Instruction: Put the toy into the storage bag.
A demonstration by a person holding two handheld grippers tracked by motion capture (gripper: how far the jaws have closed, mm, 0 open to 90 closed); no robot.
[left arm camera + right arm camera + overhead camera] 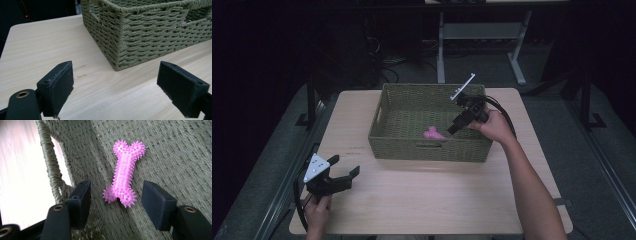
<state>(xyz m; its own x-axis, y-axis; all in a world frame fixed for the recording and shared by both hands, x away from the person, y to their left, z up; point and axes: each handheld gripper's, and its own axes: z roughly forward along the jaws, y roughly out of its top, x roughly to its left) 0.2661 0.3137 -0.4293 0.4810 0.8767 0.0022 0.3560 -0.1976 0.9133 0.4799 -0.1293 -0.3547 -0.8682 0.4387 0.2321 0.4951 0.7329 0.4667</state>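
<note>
Right gripper (116,203) inside green woven basket (404,145), jaws wide — pink spiky bone toy (124,173) just ahead, between them (untouched). Left gripper (115,86) wide over table (37,45), basket ahead-right.

The bone toy (123,175) lies in the basket (428,149) mid-table, my right gripper (454,127) above it, my left gripper (343,172) near the table's (437,205) front-left corner.

No text, label, brand, number or sign could be read anywhere. The pink bone toy (124,173) carried only raised shapes down its middle, not letters. Faint dark marks on the wooden table (82,75) near the woven basket (140,35) were too small to make out as writing.
</note>
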